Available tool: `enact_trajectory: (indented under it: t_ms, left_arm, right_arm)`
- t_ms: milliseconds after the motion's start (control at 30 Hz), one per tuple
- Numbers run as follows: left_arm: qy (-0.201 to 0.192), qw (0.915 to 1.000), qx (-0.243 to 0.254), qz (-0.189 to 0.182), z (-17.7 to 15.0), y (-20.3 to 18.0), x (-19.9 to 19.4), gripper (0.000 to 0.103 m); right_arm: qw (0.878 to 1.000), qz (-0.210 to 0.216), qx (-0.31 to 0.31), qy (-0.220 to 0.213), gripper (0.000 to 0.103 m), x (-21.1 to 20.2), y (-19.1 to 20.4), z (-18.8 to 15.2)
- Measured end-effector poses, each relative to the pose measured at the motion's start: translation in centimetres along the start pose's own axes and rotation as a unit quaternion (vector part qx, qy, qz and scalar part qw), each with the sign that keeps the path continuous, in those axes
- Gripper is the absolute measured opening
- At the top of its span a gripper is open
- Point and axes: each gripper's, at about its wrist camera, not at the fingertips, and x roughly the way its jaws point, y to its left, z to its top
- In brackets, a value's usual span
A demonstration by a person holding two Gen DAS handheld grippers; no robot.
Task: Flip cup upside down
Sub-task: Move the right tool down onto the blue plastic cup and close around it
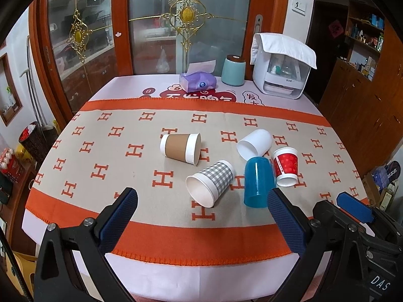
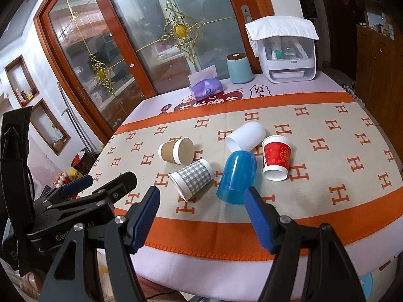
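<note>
Several cups are on the orange-and-beige cloth. A brown paper cup [image 1: 180, 148] [image 2: 176, 150] lies on its side. A grey checked cup [image 1: 211, 183] [image 2: 192, 179] lies on its side, mouth toward me. A white cup [image 1: 255, 144] [image 2: 245, 136] lies on its side. A blue plastic cup [image 1: 259, 182] [image 2: 237, 177] and a red paper cup [image 1: 286, 166] [image 2: 276, 157] stand mouth down. My left gripper [image 1: 201, 203] is open and empty, near the table's front edge. My right gripper [image 2: 201, 201] is open and empty, just in front of the blue cup.
At the table's back stand a purple tissue pack [image 1: 198, 81], a teal canister [image 1: 233, 70] and a white appliance [image 1: 282, 69] under a cloth. Glass sliding doors [image 1: 156, 25] are behind. The right gripper's body [image 1: 352, 216] is to the left gripper's right.
</note>
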Motion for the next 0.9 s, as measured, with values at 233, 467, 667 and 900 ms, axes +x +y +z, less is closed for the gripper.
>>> enact_trajectory:
  t_ms: [233,467,667,900]
  left_arm:
    - [0.001,1.0000,-0.002,0.001,0.3,0.3,0.7,0.102]
    - [0.000,0.9998,-0.003,0.019,0.9,0.6,2.1,0.102]
    - [-0.008,1.0000,0.002,0.001,1.6,0.7,3.8,0.102]
    - [0.039,0.9984,-0.010,-0.039,2.9,1.3,7.5,0.102]
  right_arm:
    - [1.000,-0.004,0.011,0.011,0.070,0.9,-0.8,0.8]
    - [0.999,-0.007,0.023,0.036,0.070,2.9,-1.9,1.8]
    - [0.996,-0.004,0.054,0.077,0.070,5.7,-4.0,3.0]
    - [0.986,-0.014,0.098,0.137,0.069,10.9,-7.6,4.2]
